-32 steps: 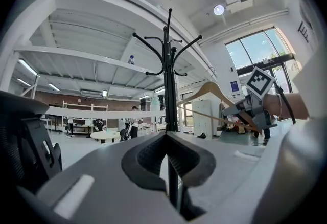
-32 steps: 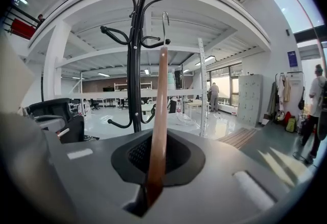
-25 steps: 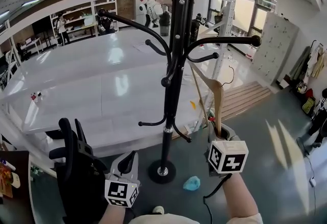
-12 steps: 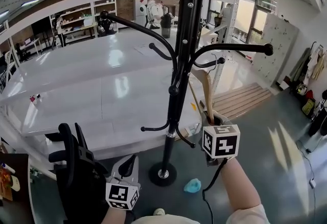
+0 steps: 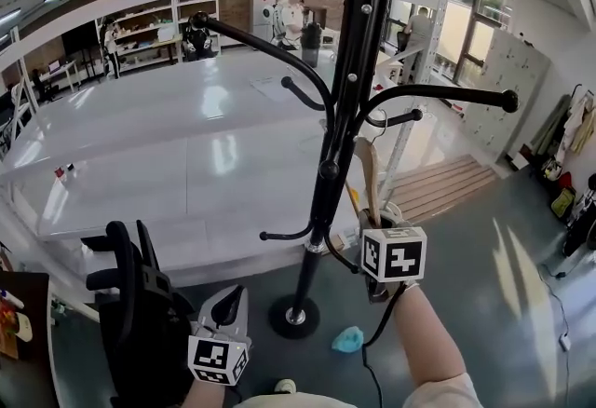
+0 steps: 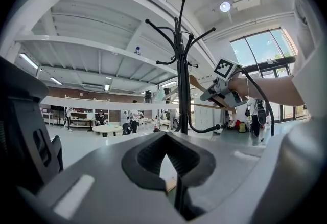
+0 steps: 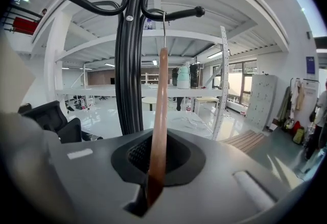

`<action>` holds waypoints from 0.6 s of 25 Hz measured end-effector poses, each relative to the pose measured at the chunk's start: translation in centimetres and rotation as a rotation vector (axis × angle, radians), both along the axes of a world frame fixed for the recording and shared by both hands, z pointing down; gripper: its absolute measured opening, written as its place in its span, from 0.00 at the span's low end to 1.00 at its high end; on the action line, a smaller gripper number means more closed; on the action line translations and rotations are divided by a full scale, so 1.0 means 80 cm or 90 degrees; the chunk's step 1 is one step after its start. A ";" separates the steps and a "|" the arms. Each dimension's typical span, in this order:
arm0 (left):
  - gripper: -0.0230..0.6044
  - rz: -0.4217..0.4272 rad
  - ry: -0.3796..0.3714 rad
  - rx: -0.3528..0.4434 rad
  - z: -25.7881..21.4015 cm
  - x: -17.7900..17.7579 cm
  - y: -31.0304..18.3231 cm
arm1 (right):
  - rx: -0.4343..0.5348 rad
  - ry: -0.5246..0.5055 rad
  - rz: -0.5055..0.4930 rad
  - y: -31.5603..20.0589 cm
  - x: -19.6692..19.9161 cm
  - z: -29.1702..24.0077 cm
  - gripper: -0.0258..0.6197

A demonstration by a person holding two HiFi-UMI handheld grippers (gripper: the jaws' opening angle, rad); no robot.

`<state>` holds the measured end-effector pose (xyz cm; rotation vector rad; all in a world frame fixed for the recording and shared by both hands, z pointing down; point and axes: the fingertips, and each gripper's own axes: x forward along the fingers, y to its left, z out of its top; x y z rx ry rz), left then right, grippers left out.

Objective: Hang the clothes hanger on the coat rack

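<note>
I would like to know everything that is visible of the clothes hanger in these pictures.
The clothes hanger looks like light brown wood with a thin metal hook on top. It stands upright, seen edge-on, its lower part clamped in the shut right gripper. It is close beside the black coat rack, and the hook reaches one of its short arms; whether it rests there is unclear.

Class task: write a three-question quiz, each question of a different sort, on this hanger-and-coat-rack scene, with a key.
1. True or false: the right claw is shut on the wooden hanger.
2. The coat rack is: A white, B black, C red.
3. Fill in: the ___ claw holds nothing.
Key: 1 true; 2 B; 3 left claw.
</note>
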<state>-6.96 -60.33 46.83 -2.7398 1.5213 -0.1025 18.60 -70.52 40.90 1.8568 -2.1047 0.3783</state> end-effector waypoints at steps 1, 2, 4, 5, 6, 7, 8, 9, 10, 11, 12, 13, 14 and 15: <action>0.04 0.000 0.000 -0.001 0.001 -0.001 0.000 | -0.002 -0.001 0.003 -0.001 0.001 0.002 0.08; 0.04 0.000 0.000 -0.002 0.002 -0.001 0.000 | -0.001 0.000 0.005 -0.001 0.002 0.003 0.08; 0.04 0.002 -0.001 -0.004 0.004 0.000 -0.001 | 0.001 0.002 0.008 -0.002 0.004 0.004 0.08; 0.04 0.003 -0.001 -0.006 0.006 0.001 -0.001 | 0.002 0.001 0.009 -0.001 0.004 0.004 0.08; 0.04 0.004 -0.001 -0.007 0.007 0.002 -0.001 | 0.003 0.000 0.009 -0.001 0.004 0.005 0.08; 0.04 0.004 -0.001 -0.008 0.008 0.002 -0.001 | 0.003 0.001 0.009 0.000 0.004 0.007 0.09; 0.04 0.005 -0.001 -0.009 0.009 0.003 -0.001 | 0.003 0.001 0.009 0.001 0.004 0.008 0.09; 0.04 0.005 0.000 -0.010 0.009 0.004 -0.001 | 0.004 0.002 0.008 0.003 0.003 0.011 0.09; 0.04 0.006 0.000 -0.010 0.009 0.005 -0.001 | 0.006 0.001 0.006 0.005 0.003 0.013 0.09; 0.04 0.006 0.000 -0.009 0.009 0.006 -0.002 | 0.008 0.000 0.003 0.006 0.002 0.014 0.09; 0.04 0.007 0.000 -0.008 0.008 0.007 -0.001 | 0.009 -0.002 -0.001 0.007 0.000 0.016 0.09; 0.04 0.008 0.000 -0.008 0.007 0.008 -0.001 | 0.011 -0.004 -0.004 0.008 -0.001 0.016 0.09; 0.04 0.009 0.001 -0.006 0.005 0.010 0.001 | 0.013 -0.007 -0.005 0.010 -0.001 0.015 0.09; 0.04 0.011 0.000 -0.005 0.004 0.012 0.003 | 0.018 -0.009 -0.006 0.011 -0.001 0.013 0.09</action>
